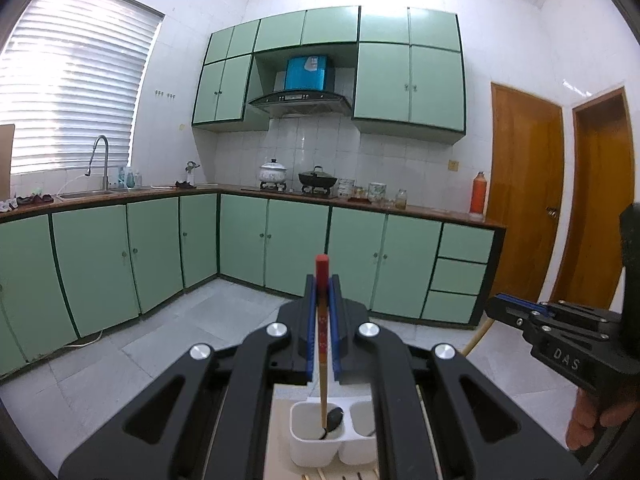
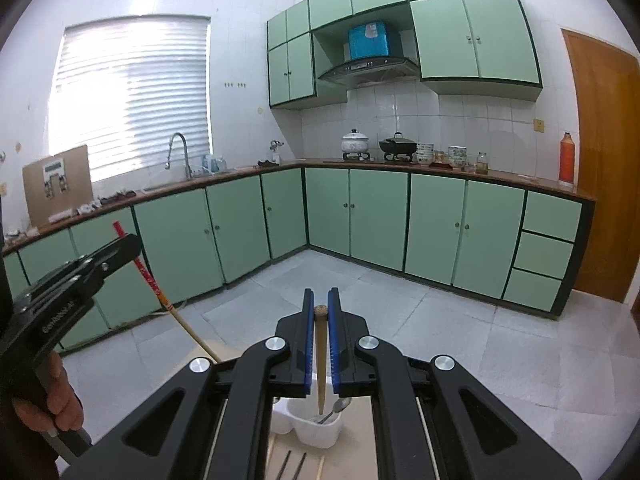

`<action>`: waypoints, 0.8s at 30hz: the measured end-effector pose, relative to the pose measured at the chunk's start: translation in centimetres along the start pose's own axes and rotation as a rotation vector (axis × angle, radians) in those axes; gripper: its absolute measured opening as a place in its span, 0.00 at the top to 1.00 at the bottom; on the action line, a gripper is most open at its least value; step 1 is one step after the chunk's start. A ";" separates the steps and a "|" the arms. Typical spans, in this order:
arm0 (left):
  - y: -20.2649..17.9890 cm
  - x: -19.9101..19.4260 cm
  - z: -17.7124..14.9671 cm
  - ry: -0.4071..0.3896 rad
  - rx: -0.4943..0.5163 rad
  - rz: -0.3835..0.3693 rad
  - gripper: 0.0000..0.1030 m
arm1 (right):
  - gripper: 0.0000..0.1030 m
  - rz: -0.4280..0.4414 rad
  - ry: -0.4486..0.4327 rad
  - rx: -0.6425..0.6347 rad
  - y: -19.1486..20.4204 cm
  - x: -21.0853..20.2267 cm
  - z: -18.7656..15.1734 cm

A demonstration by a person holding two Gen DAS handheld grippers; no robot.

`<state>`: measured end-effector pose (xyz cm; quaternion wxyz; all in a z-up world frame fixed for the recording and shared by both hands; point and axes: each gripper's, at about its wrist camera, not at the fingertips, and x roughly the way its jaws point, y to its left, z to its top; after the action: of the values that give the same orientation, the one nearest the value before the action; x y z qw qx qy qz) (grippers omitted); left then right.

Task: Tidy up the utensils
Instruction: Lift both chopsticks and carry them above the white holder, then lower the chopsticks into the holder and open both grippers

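Clamped between closed left fingers [image 1: 322, 280], a red-topped chopstick [image 1: 322, 344] dipping into a white holder [image 1: 316, 446] below; pinched between closed right fingers [image 2: 320, 300], a plain chopstick [image 2: 320, 360] hanging above the holder, beside a spoon [image 2: 338, 407].

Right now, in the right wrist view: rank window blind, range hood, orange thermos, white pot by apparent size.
1. Window blind
2. Range hood
3. Orange thermos and white pot: too alike to rank; the thermos is taller, the pot wider.
All stand far off, so fisheye distortion matters little.
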<state>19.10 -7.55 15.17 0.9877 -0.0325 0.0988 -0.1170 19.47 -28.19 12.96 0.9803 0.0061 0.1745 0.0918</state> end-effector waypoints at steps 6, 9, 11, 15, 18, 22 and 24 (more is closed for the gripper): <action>0.0 4.9 -2.2 0.070 0.021 0.025 0.95 | 0.93 -0.033 0.009 -0.022 0.4 3.2 -1.4; 0.4 6.3 -3.1 0.105 0.028 0.029 0.95 | 0.93 -0.027 0.023 -0.005 0.3 4.2 -2.0; 0.7 6.9 -3.8 0.123 0.028 0.030 0.95 | 0.94 -0.025 0.037 0.006 0.1 4.8 -2.5; 1.4 8.3 -5.3 0.186 0.026 0.040 0.95 | 0.93 -0.027 0.074 0.021 -0.1 5.9 -3.5; 2.0 9.0 -6.5 0.228 0.029 0.048 0.95 | 0.93 -0.021 0.096 0.031 -0.2 6.5 -4.2; 2.9 9.0 -7.5 0.256 0.020 0.054 0.93 | 0.93 -0.022 0.118 0.034 -0.2 6.7 -4.9; 3.2 9.0 -7.8 0.260 0.020 0.060 0.93 | 0.93 -0.022 0.126 0.038 -0.2 6.8 -5.2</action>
<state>26.78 -6.88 5.59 0.9699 -0.0041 0.2255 -0.0916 23.97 -27.26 5.80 0.9680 0.0171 0.2378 0.0781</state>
